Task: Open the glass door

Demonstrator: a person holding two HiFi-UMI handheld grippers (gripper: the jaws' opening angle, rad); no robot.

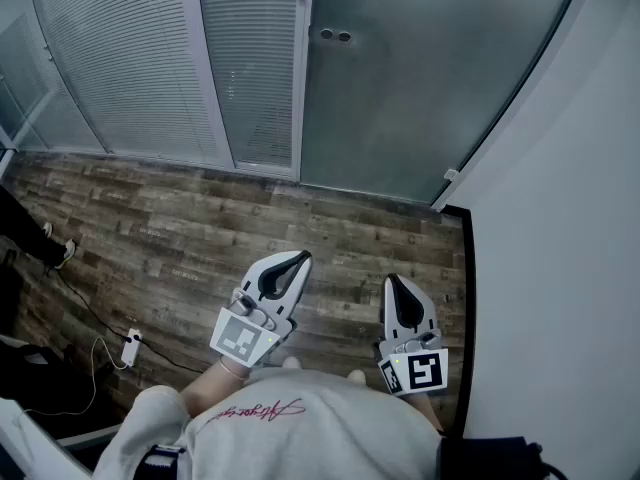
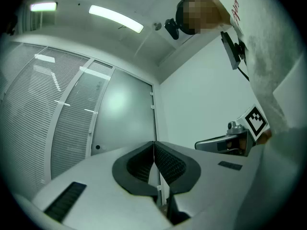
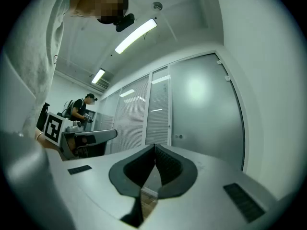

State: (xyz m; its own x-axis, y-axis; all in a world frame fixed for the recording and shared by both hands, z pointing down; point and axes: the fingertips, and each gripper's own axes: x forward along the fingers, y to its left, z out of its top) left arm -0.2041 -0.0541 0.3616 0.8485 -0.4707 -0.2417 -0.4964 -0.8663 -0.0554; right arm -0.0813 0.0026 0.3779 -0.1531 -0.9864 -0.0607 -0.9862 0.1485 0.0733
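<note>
A frosted glass door [image 1: 420, 68] stands shut ahead, across a stretch of wood floor, with two small round lock fittings [image 1: 335, 36] near its left edge. The door also fills the middle of the left gripper view [image 2: 127, 114] and the right of the right gripper view [image 3: 206, 109]. My left gripper [image 1: 298, 259] is shut with nothing in it, held low in front of me. My right gripper [image 1: 391, 282] is also shut and empty, beside the left one. Both are well short of the door. In their own views the jaws of the left gripper [image 2: 154, 150] and the right gripper [image 3: 154, 153] meet.
Glass panels with blinds [image 1: 160, 58] stand left of the door. A white wall [image 1: 560, 238] runs close along my right. A white power strip and cable [image 1: 130, 346] lie on the wood floor [image 1: 200, 238] at my left. A person [image 3: 81, 108] stands far off.
</note>
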